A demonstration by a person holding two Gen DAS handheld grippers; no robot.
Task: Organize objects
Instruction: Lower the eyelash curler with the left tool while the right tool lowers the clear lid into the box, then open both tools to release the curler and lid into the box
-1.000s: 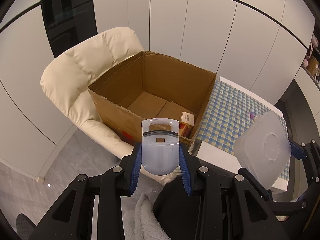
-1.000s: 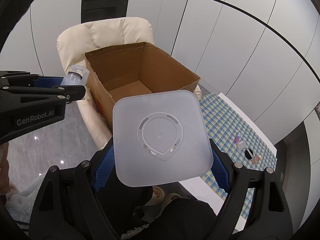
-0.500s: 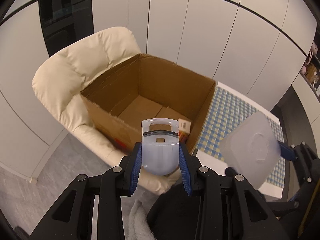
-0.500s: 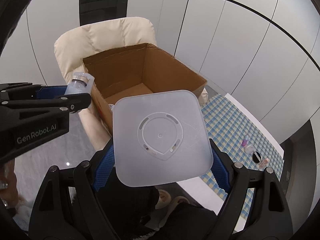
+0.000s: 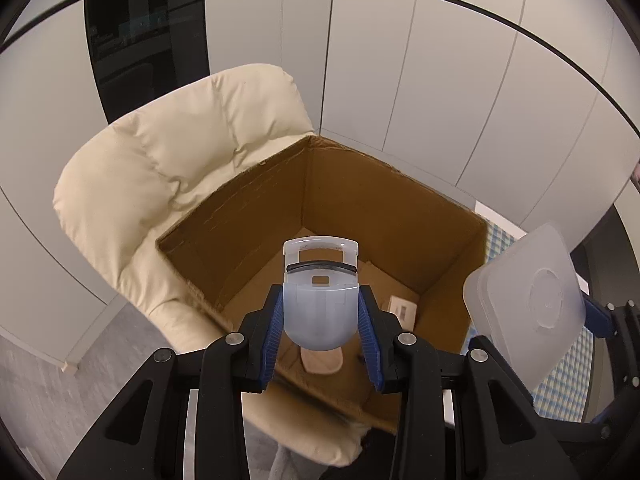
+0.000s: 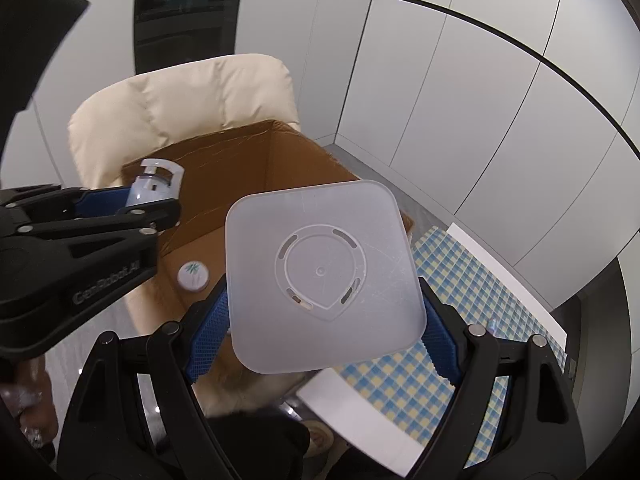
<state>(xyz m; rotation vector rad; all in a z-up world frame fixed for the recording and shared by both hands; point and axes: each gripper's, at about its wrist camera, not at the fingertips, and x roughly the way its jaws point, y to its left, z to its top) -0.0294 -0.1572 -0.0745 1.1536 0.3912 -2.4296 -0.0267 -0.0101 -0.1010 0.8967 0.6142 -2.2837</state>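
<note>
Over the cardboard box (image 5: 372, 208), the left gripper (image 5: 320, 330) clamps an eyelash curler (image 5: 320, 300), while at 3 o'clock the right gripper (image 6: 320, 338) clamps a frosted plastic container (image 6: 324, 272).

Open cardboard box (image 5: 384, 216) below my fingers, top wide and clear, cream armchair back (image 5: 188, 148) walling its far left side, small white carton (image 5: 403, 309) and round lid (image 6: 193, 276) on the box floor, bare cardboard between them, checked desk (image 6: 476, 292) alongside on my right.
</note>
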